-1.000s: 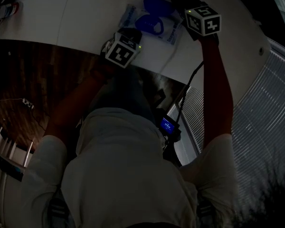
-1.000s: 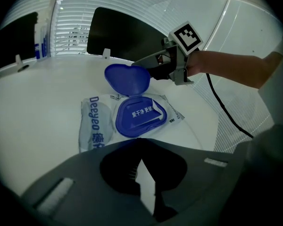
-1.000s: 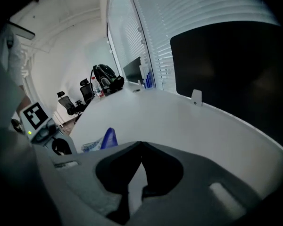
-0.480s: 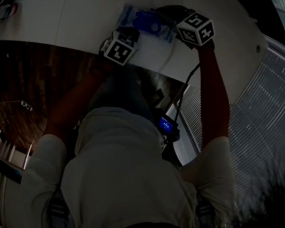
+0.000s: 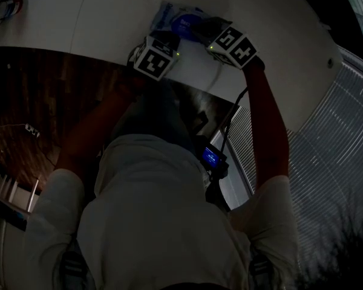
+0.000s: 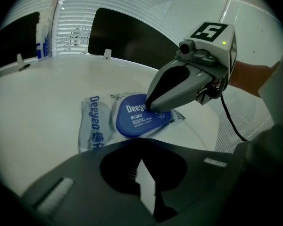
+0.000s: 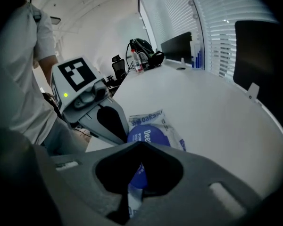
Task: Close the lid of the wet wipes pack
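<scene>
Left gripper view gives the clearest look at the soft, pale translucent plastic wet wipes pack with blue lettering (image 6: 95, 122), which lies flat on the white round tabletop (image 6: 42, 88), not far from the edge nearest the person. Its oval, dark blue rigid flip lid (image 6: 132, 122) lies flat against the pack's top face with no raised edge that I can make out. The closing therefore looks done or all but done, though whether the catch has snapped cannot be told.

The right gripper (image 6: 150, 108), a grey two-jaw tool carrying a marker cube, slopes down from the right so that its tip bears on the far right part of the lid. Its jaws are drawn together with nothing between them, which makes them a single blunt pusher, suited to pressing rather than grasping.

The left gripper (image 6: 141, 147) also has its jaws together and holds nothing, with its tip at the pack's near edge. It seems set there to keep the light pack from sliding or tipping under the push, though actual contact cannot be confirmed.

Head view shows both forearms reaching forward over the table's rim, with the two tools converging on the pack from either side
</scene>
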